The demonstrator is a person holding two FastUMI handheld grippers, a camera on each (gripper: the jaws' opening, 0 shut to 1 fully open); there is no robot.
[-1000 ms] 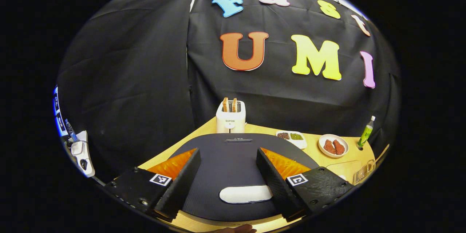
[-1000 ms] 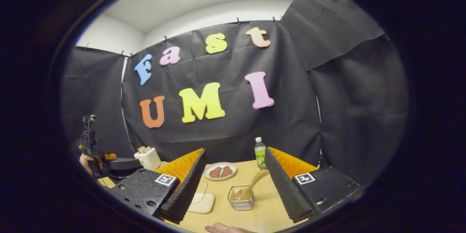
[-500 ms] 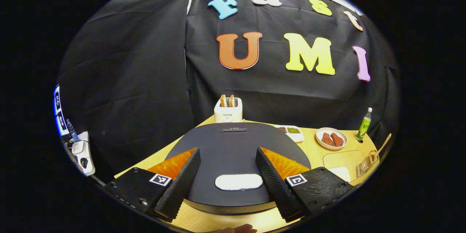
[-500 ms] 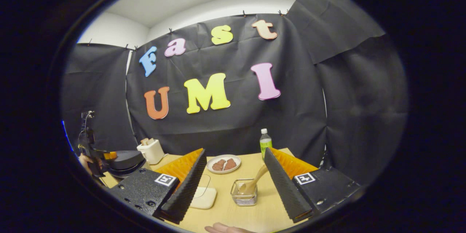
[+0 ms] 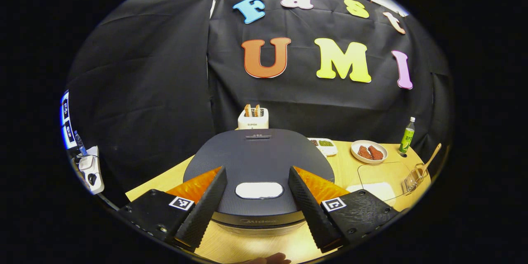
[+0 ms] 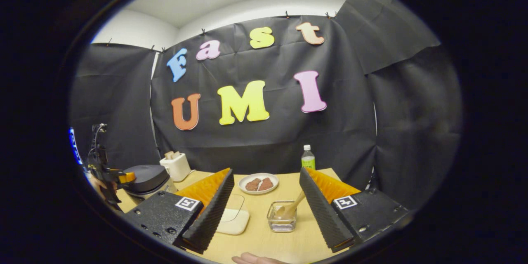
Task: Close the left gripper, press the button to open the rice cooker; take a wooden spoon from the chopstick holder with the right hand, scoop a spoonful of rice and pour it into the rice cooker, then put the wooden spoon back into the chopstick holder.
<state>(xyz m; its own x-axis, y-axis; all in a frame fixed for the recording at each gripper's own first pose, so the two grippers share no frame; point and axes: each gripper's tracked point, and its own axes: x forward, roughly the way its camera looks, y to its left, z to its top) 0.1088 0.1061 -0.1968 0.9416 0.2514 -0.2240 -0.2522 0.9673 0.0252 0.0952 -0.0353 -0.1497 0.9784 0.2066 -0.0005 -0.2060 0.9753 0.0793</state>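
Observation:
The dark rice cooker (image 5: 258,154) sits shut right in front of my left gripper (image 5: 256,170), which is open, its fingers framing the white lid button (image 5: 259,190) without touching it. In the right gripper view the cooker (image 6: 146,175) stands far left, with the left gripper (image 6: 109,177) beside it. My right gripper (image 6: 266,171) is open and holds nothing. Ahead of it a clear chopstick holder (image 6: 281,218) carries the wooden spoon (image 6: 293,206), leaning to the right. A clear box of white rice (image 6: 233,219) lies left of the holder.
On the wooden table (image 5: 165,177) stand a white toaster (image 5: 253,119) behind the cooker, a dish of beans (image 5: 324,145), a plate of meat (image 6: 258,183) and a green bottle (image 6: 307,159) near the back wall. A hand (image 6: 255,259) shows at the bottom edge.
My left gripper has drawn back from the cooker, so the lid looks smaller and its front rim now shows. The right gripper has backed off slightly from the holder. Both stay open.

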